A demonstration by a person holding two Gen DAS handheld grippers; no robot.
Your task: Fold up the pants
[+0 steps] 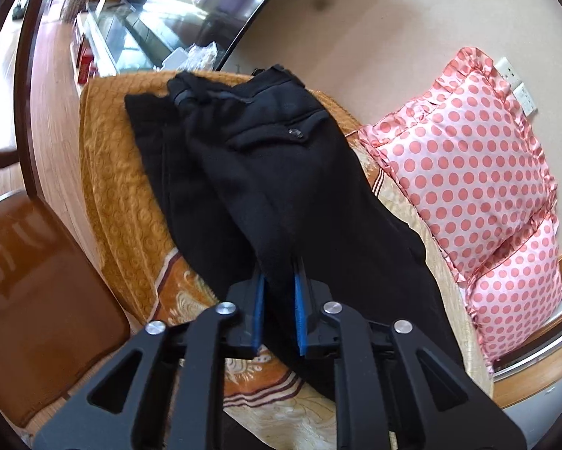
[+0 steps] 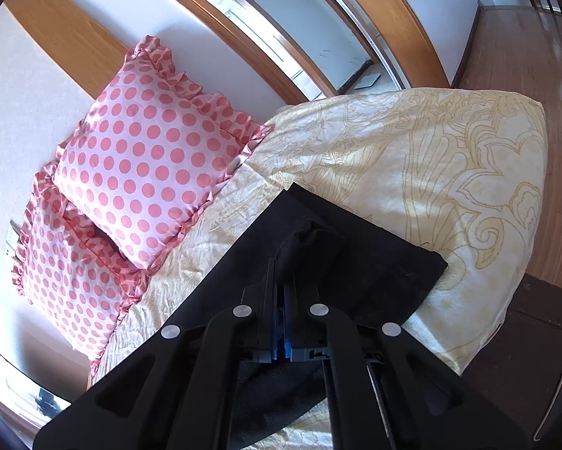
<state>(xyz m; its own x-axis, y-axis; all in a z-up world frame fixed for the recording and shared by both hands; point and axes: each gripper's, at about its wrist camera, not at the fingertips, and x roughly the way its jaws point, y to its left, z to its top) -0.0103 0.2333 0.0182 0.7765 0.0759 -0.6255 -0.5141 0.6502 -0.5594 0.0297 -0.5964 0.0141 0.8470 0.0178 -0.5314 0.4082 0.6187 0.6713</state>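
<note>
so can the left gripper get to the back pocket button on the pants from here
Probably not yet: the left gripper is shut on the pants. The button itself lies uncovered further up.

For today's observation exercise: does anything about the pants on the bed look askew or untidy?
Yes. The pants lie diagonally across the bed, and the legs do not line up: one edge sticks out on the left. The waistband is rumpled.

Pants (image 1: pixel 266 172) lengthwise on the bed (image 1: pixel 131 202) — pillows (image 1: pixel 468 172) beside them, against the wall.
</note>
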